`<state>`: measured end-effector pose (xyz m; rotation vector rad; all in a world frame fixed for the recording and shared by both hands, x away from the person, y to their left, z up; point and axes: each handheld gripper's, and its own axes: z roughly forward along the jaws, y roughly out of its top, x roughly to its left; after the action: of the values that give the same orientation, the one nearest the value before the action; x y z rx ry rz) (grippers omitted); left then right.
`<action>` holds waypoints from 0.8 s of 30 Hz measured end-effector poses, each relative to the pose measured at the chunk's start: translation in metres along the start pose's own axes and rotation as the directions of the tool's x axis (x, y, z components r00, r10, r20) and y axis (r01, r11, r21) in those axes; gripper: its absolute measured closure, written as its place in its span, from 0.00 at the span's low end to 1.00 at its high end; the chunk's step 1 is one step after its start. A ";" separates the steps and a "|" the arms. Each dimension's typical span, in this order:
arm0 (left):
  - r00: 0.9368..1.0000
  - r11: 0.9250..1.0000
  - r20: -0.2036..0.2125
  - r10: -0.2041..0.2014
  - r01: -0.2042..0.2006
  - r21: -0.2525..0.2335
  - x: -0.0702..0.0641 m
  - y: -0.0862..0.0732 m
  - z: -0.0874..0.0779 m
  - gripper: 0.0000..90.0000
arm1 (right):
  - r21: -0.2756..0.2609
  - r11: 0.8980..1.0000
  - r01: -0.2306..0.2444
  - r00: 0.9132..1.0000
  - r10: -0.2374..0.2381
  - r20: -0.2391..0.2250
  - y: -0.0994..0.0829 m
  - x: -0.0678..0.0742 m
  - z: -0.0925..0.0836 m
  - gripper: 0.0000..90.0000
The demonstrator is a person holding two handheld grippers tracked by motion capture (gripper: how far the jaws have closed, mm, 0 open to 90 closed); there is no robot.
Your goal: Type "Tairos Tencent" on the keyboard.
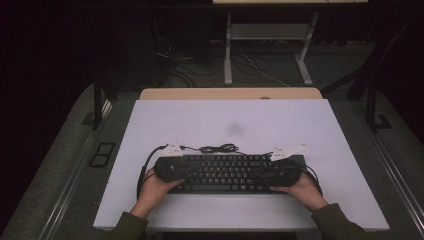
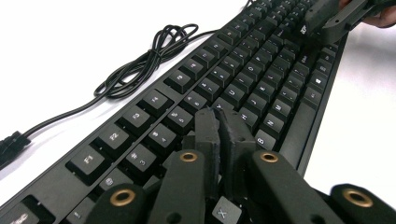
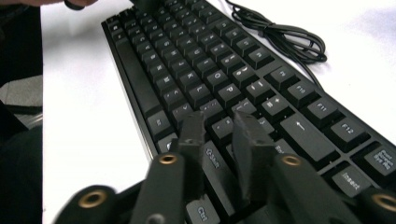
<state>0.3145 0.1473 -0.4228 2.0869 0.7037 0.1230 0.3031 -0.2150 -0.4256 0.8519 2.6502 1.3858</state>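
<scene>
A black keyboard [image 1: 225, 172] lies on the white table top [image 1: 230, 120] near its front edge. Its black cable [image 1: 220, 148] is coiled just behind it. My left gripper [image 1: 184, 175] rests over the keyboard's left end. In the left gripper view its jaws [image 2: 218, 114] are pressed together above the letter keys [image 2: 243, 79], with nothing between them. My right gripper [image 1: 269, 177] sits over the keyboard's right end. In the right gripper view its jaws [image 3: 219, 121] stand apart above the keys [image 3: 201, 60] near Shift, holding nothing.
The coiled cable [image 2: 140, 65] lies on the white surface behind the function row and ends in a plug [image 2: 9, 144]. A wooden table edge [image 1: 230, 93] shows behind the white top. Beyond it stand a desk frame [image 1: 265, 55] and loose floor cables.
</scene>
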 end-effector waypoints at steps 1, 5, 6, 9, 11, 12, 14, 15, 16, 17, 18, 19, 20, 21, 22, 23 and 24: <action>1.000 1.000 0.000 0.000 0.000 0.000 0.000 0.000 0.000 0.97 | -0.004 1.000 -0.006 1.000 0.006 -0.003 0.001 0.000 0.000 0.78; 1.000 1.000 -0.004 0.005 -0.005 0.005 0.001 -0.001 -0.002 0.99 | -0.018 1.000 -0.018 1.000 0.018 -0.001 0.003 0.000 0.002 0.68; 1.000 1.000 -0.004 0.008 -0.008 0.008 0.001 -0.001 -0.003 0.99 | -0.023 1.000 -0.019 1.000 0.019 0.003 0.004 0.000 0.003 0.65; 1.000 1.000 -0.009 0.008 -0.008 0.015 0.002 -0.002 -0.003 0.99 | -0.036 0.999 -0.031 1.000 0.031 0.004 0.006 -0.002 0.005 0.58; 1.000 1.000 -0.013 0.006 -0.005 0.016 0.002 -0.003 -0.003 0.99 | -0.045 0.998 -0.037 0.999 0.037 0.010 0.008 -0.002 0.007 0.51; 1.000 1.000 -0.015 0.006 -0.006 0.017 0.003 -0.003 -0.003 0.99 | -0.050 0.998 -0.037 0.999 0.038 0.013 0.009 -0.002 0.008 0.48; 1.000 1.000 -0.018 0.006 -0.006 0.019 0.004 -0.003 -0.004 0.99 | -0.056 0.998 -0.039 0.999 0.040 0.014 0.011 -0.002 0.010 0.45; 1.000 1.000 -0.020 0.007 -0.007 0.019 0.005 -0.004 -0.004 0.99 | -0.059 0.997 -0.043 0.999 0.044 0.012 0.013 -0.002 0.011 0.43; 1.000 1.000 -0.022 0.006 -0.006 0.018 0.005 -0.004 -0.004 0.99 | -0.063 0.997 -0.042 0.999 0.043 0.011 0.014 -0.002 0.012 0.42; 1.000 1.000 -0.023 0.003 -0.002 0.017 0.006 -0.004 -0.005 0.99 | -0.066 0.997 -0.045 0.999 0.046 0.010 0.015 -0.002 0.014 0.41; 1.000 1.000 -0.027 0.000 0.000 0.015 0.007 -0.004 -0.005 0.99 | -0.066 0.997 -0.044 0.999 0.044 0.008 0.016 -0.002 0.015 0.41; 1.000 1.000 -0.029 -0.001 0.001 0.015 0.007 -0.005 -0.005 0.99 | -0.069 0.996 -0.049 0.999 0.049 0.008 0.018 -0.002 0.016 0.40; 0.999 1.000 -0.032 -0.003 0.003 0.014 0.008 -0.005 -0.005 0.99 | -0.070 0.997 -0.045 0.999 0.046 0.004 0.018 -0.002 0.017 0.40; 0.999 1.000 -0.033 0.002 -0.001 0.019 0.009 -0.005 -0.005 0.99 | -0.075 0.996 -0.050 0.999 0.050 0.003 0.020 -0.002 0.018 0.40; 0.999 1.000 -0.034 0.000 0.001 0.017 0.009 -0.005 -0.005 0.99 | -0.074 0.996 -0.047 0.999 0.048 0.001 0.021 -0.002 0.019 0.40; 0.999 1.000 -0.035 -0.004 0.004 0.017 0.010 -0.005 -0.005 0.99 | -0.078 0.996 -0.051 0.999 0.051 0.000 0.021 -0.002 0.020 0.40; 0.999 1.000 -0.038 -0.007 0.007 0.015 0.010 -0.006 -0.005 0.99 | -0.079 0.996 -0.047 0.999 0.047 -0.002 0.022 -0.002 0.021 0.39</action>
<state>0.3191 0.1588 -0.4262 2.1013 0.7368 0.1541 0.3209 -0.1899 -0.4219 0.9110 2.5724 1.4904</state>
